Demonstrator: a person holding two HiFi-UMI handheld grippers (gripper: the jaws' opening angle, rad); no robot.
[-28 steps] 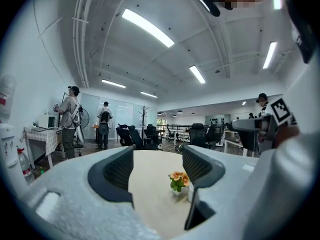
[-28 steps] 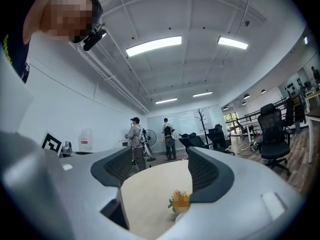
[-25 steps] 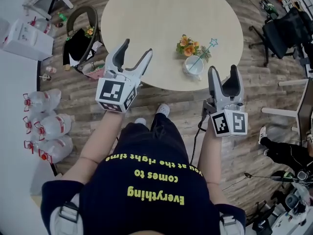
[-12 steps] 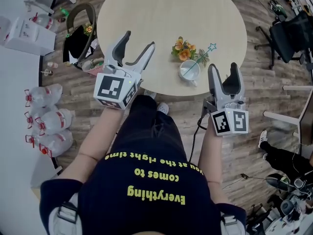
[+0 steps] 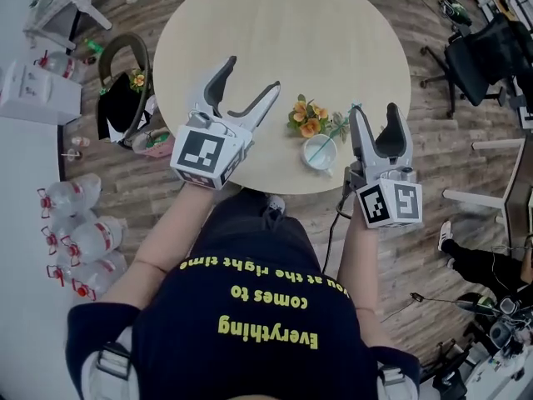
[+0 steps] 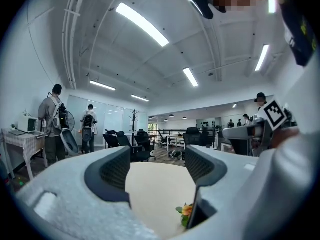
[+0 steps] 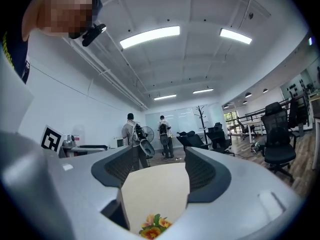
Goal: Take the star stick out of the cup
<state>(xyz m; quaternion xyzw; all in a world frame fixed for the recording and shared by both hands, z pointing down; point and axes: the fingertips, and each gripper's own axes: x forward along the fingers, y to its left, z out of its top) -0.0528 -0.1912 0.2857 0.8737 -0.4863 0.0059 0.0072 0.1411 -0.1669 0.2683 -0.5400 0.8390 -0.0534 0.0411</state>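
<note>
Head view | left gripper (image 5: pixel 251 75) fingers opening, empty; right gripper (image 5: pixel 376 111) fingers spread, empty | risk: swing right carelessly and you knock the centre-frame cup (image 5: pixel 319 152) off the tabletop (image 5: pixel 275 23) edge.

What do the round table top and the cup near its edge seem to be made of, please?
Round table top: probably wood laminate, pale beige, matte, evenly coloured without glare. Cup: likely glazed ceramic, though plastic is possible; plain white, smooth.
</note>
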